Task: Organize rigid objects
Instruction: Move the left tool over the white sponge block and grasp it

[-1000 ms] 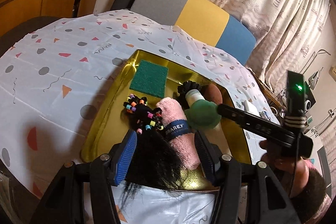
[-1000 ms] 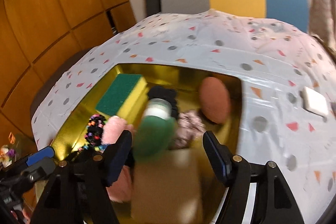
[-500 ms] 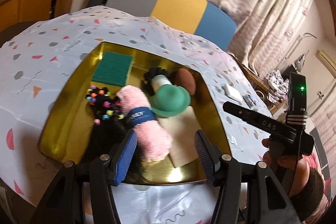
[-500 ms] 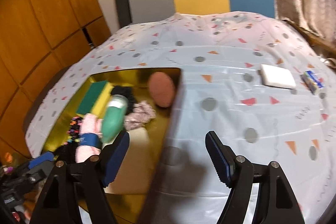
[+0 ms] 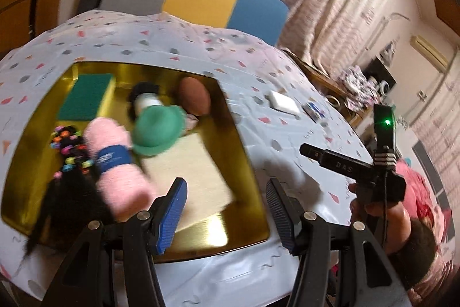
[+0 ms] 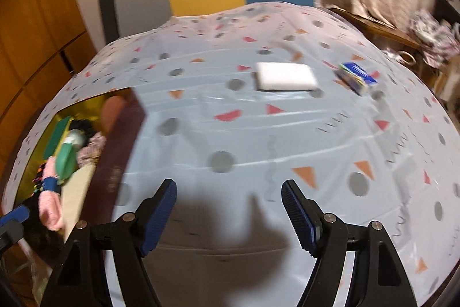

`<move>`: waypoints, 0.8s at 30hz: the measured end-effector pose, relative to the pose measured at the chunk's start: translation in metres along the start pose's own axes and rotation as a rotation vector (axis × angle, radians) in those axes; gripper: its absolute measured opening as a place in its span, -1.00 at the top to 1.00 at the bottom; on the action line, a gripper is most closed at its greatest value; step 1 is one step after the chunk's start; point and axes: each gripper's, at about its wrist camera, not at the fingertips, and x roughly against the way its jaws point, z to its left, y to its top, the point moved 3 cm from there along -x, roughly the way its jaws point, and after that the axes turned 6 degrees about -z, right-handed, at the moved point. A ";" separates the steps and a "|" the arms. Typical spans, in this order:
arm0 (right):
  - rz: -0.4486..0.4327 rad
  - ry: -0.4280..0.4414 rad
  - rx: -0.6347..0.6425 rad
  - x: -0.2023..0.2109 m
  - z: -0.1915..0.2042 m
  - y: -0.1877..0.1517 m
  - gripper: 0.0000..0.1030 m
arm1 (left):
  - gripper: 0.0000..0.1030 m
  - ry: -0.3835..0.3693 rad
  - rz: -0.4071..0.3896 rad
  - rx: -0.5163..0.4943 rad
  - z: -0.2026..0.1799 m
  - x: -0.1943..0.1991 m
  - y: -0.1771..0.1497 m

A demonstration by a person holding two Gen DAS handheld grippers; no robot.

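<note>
Letters "DAS" legible in white on black bar of right gripper (image 5: 339,163) – left wrist view, blue band (image 5: 113,158) around pink roll (image 5: 115,163) carries white lettering – blurred, unreadable, no other legible text

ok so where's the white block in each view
Left wrist: white block lies right of centre on the tablecloth, just beyond the gold tray's right rim.
Right wrist: upper middle, flat on the tablecloth.
Shared landmark: the small blue packet lies just to its right in both.
</note>
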 end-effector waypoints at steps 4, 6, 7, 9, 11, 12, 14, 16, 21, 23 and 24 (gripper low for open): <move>-0.003 -0.033 -0.027 -0.004 -0.031 0.002 -0.49 | -0.12 -0.019 0.034 -0.047 -0.023 -0.015 0.003; -0.010 -0.047 -0.031 -0.006 -0.041 0.003 -0.49 | -0.12 -0.031 0.054 -0.068 -0.036 -0.025 0.007; -0.017 -0.056 -0.033 -0.009 -0.048 0.005 -0.49 | -0.12 -0.034 0.059 -0.076 -0.039 -0.027 0.008; -0.026 -0.071 -0.036 -0.012 -0.058 0.006 -0.50 | -0.12 -0.042 0.077 -0.099 -0.051 -0.038 0.015; -0.040 -0.082 -0.047 -0.018 -0.070 0.009 -0.50 | -0.12 -0.049 0.090 -0.121 -0.062 -0.047 0.022; -0.050 -0.088 -0.052 -0.020 -0.076 0.010 -0.50 | -0.12 -0.054 0.099 -0.133 -0.068 -0.052 0.025; -0.064 -0.107 -0.058 -0.025 -0.088 0.011 -0.50 | -0.17 -0.064 0.117 -0.155 -0.078 -0.063 0.032; -0.070 -0.136 -0.077 -0.030 -0.102 0.008 -0.50 | -0.24 -0.078 0.148 -0.178 -0.090 -0.078 0.039; -0.062 -0.150 -0.152 -0.038 -0.126 -0.002 -0.50 | -0.46 -0.073 0.191 -0.257 -0.121 -0.121 0.060; -0.062 -0.128 -0.187 -0.040 -0.131 -0.006 -0.50 | -0.47 -0.073 0.200 -0.310 -0.135 -0.143 0.069; -0.070 -0.117 -0.204 -0.039 -0.134 -0.007 -0.50 | -0.47 -0.070 0.211 -0.338 -0.142 -0.156 0.073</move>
